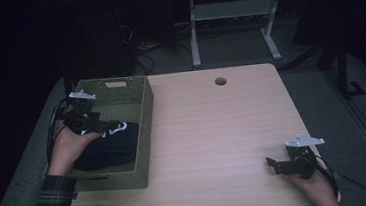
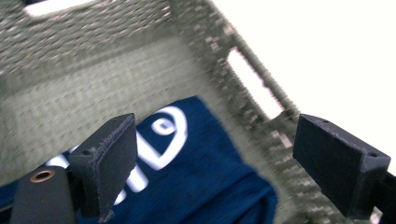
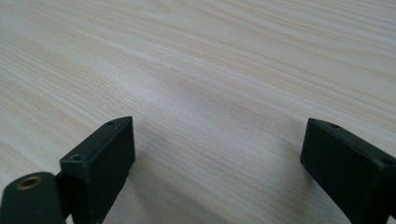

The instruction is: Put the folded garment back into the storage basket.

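Clearly, from the high view, the left gripper [image 1: 103, 125] hangs over the basket [image 1: 144, 117] at the table's [image 1: 223, 129] left edge, just above the navy cloth [image 1: 112, 147] lying in it. The right gripper [image 1: 281, 164] rests near the front right corner.

In the left gripper view its jaws stand wide with nothing between them; the cloth [image 2: 201, 177] lies below against the basket [image 2: 93, 60] wall. To finish well, I'd lift straight up, clear of the rim, without snagging fabric.

In the right gripper view the jaws are wide over bare table [image 3: 210, 70].

Count: one basket, one cloth, two grippers.
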Available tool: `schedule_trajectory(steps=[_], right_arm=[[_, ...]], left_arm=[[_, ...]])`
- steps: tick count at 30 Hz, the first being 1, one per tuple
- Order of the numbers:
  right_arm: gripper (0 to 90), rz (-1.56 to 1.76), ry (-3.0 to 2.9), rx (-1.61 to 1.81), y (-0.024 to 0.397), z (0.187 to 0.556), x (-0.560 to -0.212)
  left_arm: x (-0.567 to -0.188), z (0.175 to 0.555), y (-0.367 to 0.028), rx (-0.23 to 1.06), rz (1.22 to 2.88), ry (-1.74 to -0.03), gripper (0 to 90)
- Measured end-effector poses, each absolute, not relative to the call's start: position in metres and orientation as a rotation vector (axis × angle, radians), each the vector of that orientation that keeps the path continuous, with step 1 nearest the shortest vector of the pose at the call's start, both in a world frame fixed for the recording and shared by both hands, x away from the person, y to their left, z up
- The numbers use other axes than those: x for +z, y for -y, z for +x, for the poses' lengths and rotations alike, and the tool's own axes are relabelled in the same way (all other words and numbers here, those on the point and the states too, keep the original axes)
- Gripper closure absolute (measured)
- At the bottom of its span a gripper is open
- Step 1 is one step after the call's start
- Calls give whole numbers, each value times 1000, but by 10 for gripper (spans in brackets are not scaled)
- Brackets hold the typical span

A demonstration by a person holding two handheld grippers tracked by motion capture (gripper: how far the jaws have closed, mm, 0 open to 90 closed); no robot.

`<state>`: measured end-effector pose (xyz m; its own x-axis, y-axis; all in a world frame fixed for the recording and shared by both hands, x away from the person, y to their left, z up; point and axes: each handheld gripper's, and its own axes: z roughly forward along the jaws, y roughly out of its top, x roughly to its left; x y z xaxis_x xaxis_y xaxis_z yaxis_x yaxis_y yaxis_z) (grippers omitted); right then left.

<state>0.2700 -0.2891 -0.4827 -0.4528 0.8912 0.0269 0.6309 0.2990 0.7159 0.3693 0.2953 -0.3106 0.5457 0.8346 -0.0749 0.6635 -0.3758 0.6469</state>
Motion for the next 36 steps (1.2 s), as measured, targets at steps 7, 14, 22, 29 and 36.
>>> schedule_trajectory(steps=[7,14,22,29,36], right_arm=[[96,1365,-2196,948,289,270,-483],[96,1365,-2196,948,289,270,-483],[96,1365,-2195,948,289,270,-483],[96,1365,-2195,948,289,270,-483],[96,1364,-2196,948,289,270,-483]], left_arm=[[-310,366,-255,308,2181,-1094,137],[-315,361,-217,273,2182,-1009,137],[-325,352,-173,237,2178,-921,137],[-340,338,-135,232,2183,-862,137],[-367,326,-107,219,2197,-818,137]])
